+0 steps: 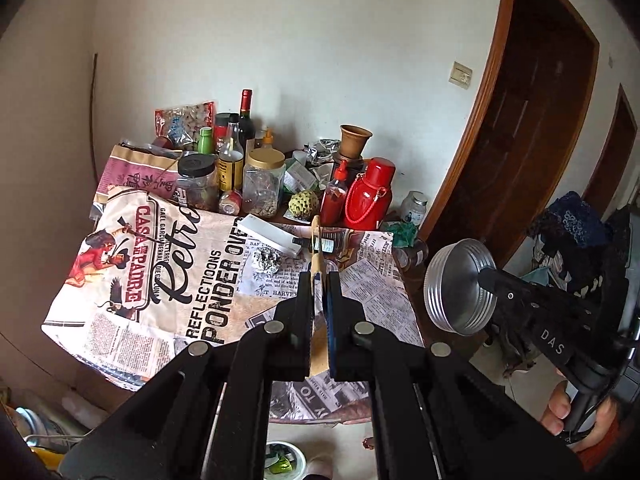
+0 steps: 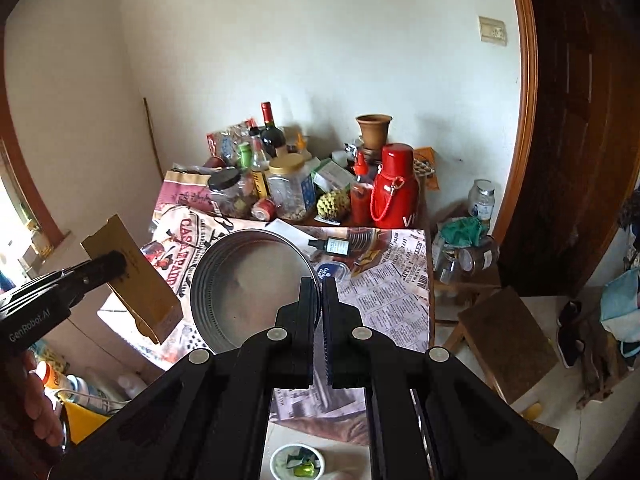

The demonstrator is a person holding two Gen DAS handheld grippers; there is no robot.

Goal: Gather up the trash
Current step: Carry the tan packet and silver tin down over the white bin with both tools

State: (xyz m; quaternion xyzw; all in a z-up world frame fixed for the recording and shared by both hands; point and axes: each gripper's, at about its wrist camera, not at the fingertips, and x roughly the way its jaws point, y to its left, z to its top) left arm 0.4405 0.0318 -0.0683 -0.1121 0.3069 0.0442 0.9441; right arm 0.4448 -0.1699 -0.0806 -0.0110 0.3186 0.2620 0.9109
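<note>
Cluttered tabletop (image 1: pixel 120 320) lay below. Left gripper (image 1: pixel 320 280) clenched a light, stiff cardboard box (image 2: pixel 132 276); right gripper (image 2: pixel 319 284) pinched a rigid metal tin (image 2: pixel 252 280) by its rim. Farther off, crushable foil ball (image 1: pixel 267 261), best pinched across.

The left gripper (image 1: pixel 319 280) is held up on the left, its jaws closed tight on a flat piece of brown cardboard (image 2: pixel 132 276), tilted with its far end up. The right gripper (image 2: pixel 319 286) is held level with it on the right, its jaws pinched on the near rim of a round metal tin (image 2: pixel 252 284), well apart from the left one.
</note>
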